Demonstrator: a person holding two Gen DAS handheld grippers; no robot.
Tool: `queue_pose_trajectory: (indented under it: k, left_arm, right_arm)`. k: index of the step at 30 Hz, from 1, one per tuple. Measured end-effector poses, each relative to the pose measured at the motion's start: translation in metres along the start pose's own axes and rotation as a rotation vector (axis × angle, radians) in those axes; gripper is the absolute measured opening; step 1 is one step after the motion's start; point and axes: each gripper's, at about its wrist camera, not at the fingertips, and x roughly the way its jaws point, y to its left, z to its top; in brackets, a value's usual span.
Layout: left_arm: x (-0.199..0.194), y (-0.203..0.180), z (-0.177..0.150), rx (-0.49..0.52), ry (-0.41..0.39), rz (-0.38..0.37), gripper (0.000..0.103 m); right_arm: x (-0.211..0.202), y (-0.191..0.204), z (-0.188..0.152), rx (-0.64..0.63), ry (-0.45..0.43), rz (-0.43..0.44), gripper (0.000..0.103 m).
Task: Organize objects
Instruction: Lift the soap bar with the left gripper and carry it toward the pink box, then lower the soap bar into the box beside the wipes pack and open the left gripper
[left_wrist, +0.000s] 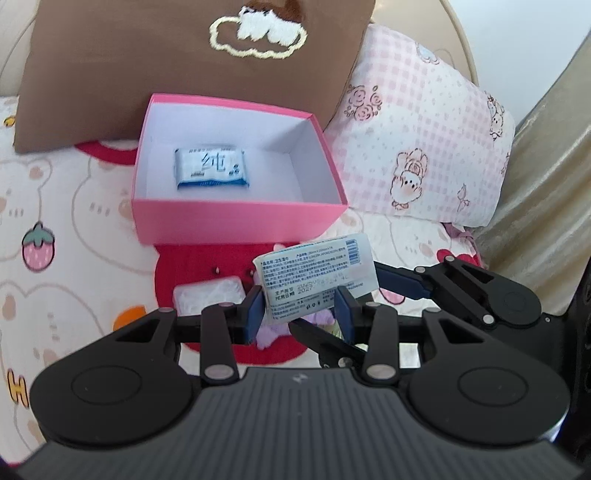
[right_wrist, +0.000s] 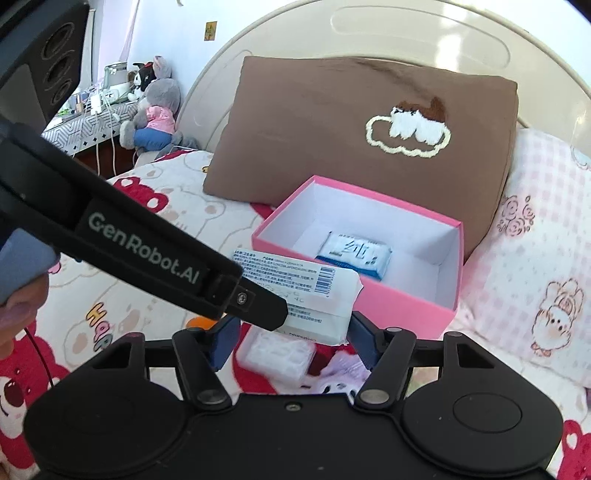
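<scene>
A white wet-wipe pack (left_wrist: 317, 273), label side up, hangs above the bed with my left gripper (left_wrist: 300, 314) shut on its lower edge. In the right wrist view the same pack (right_wrist: 295, 277) lies between the blue pads of my right gripper (right_wrist: 293, 339). The right pad is at its edge and a gap shows at the left pad. The left gripper's body (right_wrist: 159, 254) crosses in front. Beyond it stands an open pink box (left_wrist: 236, 221) (right_wrist: 402, 302) with one blue-and-white wipe pack (left_wrist: 212, 168) (right_wrist: 354, 254) flat on its floor.
A small clear plastic case (right_wrist: 277, 354) and a purple item (left_wrist: 271, 336) lie on the patterned bedspread below the grippers. A brown cushion (left_wrist: 147, 55) and a pink checked pillow (left_wrist: 424, 129) stand behind the box. Plush toys (right_wrist: 155, 107) sit at far left.
</scene>
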Motion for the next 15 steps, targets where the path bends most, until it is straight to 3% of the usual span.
queue_pose_trajectory:
  k: [10,15]
  left_arm:
    - [0.020,-0.001,0.048,-0.028,-0.032,-0.027,0.038]
    - [0.034,-0.006,0.068,0.025,-0.047,0.008,0.038]
  right_arm:
    - [0.016,-0.033,0.042,0.028,0.048,-0.021,0.068]
    - [0.035,-0.053,0.058,0.074,0.071,-0.009,0.065]
